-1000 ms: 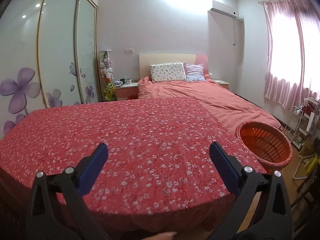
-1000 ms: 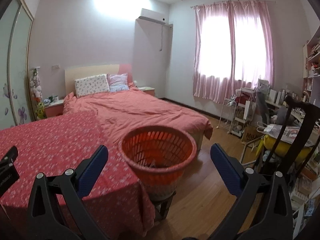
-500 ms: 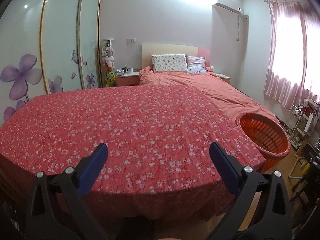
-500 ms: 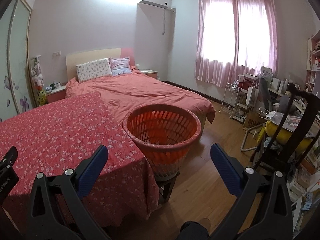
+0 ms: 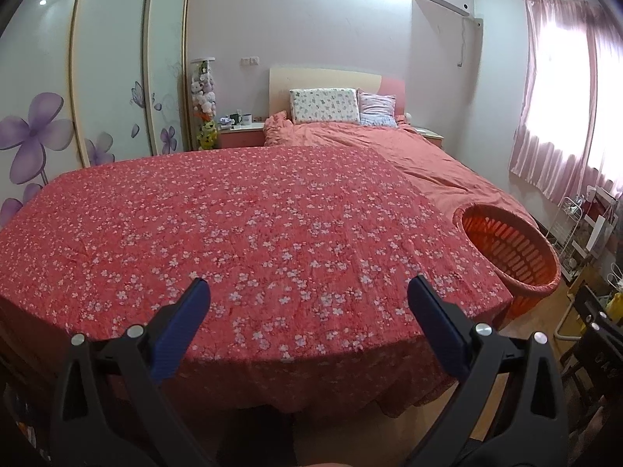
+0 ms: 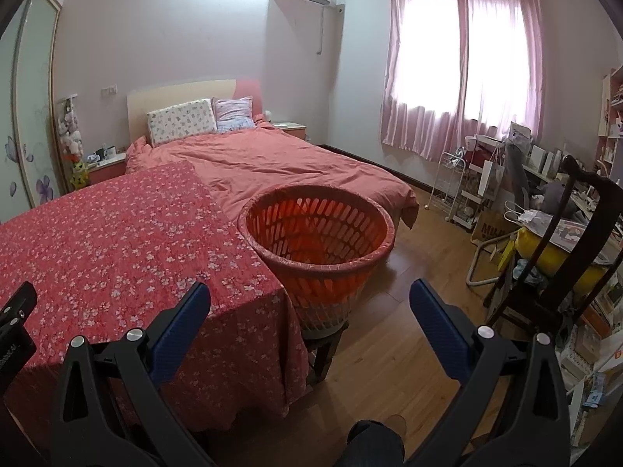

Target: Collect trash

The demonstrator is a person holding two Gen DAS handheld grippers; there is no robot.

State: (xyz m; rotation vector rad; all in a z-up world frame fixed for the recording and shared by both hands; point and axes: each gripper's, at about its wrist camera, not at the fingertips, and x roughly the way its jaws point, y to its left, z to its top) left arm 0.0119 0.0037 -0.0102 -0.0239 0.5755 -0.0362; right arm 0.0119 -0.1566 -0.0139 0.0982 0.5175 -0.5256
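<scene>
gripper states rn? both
Left gripper: open, holding nothing, above the red floral tablecloth.
Right gripper: open, holding nothing, pointed toward the orange slotted plastic basket.

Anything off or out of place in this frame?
Only oddity: the orange slatted plastic basket stands raised on a small dark stool beside the red floral tablecloth. No trash visible on the cloth; both grippers open, holding nothing.

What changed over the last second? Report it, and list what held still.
Both cameras pulled back and rose, showing more of the floral cloth and floor. Nothing grasped or released. Left gripper and right gripper stayed open and empty; the orange basket stayed beside the table.
</scene>
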